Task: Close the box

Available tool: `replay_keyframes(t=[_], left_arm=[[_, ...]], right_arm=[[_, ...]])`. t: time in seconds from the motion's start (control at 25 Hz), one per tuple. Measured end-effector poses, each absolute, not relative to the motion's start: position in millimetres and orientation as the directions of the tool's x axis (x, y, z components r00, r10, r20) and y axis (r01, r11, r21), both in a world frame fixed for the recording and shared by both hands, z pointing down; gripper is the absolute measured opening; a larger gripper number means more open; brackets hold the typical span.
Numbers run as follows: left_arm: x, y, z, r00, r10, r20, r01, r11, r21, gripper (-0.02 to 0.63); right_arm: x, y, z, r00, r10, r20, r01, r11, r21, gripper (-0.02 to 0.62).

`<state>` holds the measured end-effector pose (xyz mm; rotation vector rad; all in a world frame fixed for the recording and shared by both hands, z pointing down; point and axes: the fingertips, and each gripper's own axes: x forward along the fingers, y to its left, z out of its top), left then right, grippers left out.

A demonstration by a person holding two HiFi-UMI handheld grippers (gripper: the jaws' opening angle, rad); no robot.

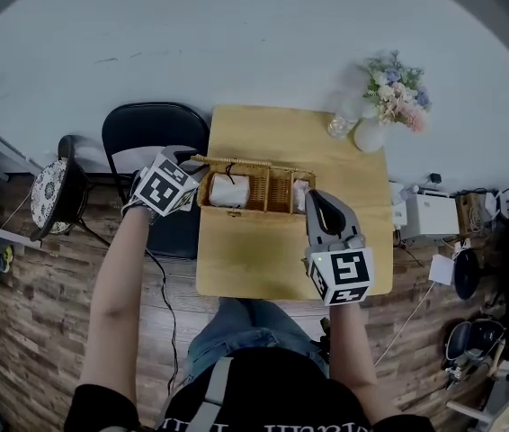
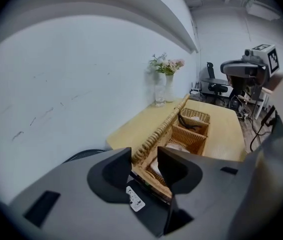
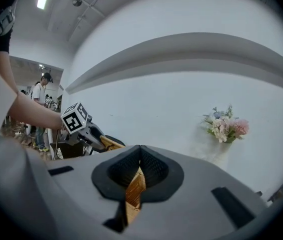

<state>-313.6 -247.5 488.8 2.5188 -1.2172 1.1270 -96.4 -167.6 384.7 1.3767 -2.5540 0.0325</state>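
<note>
White wall (image 1: 263,34), wood-plank floor (image 1: 48,313), small wooden table (image 1: 245,259), black chair (image 1: 151,124), flowers in white vase (image 1: 389,97).

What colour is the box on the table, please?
Golden-brown; the box shows best in the head view.

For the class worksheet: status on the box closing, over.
Left gripper open astride lid. Right gripper shut on lid. Box open, lid upright. Dark loop inside, may snag.
</note>
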Motion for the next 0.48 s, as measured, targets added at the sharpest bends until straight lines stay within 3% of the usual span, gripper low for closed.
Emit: replay_keyframes(t=[0.48], left_arm=[[-303.8, -214.0, 508.6, 0.302, -0.608, 0.734, -0.715, -0.654, -0.248, 0.169]], right_arm=[[-71.3, -147.3, 389.1, -0.547, -0.804, 0.234, -0.818, 0.573, 0.052, 0.015]])
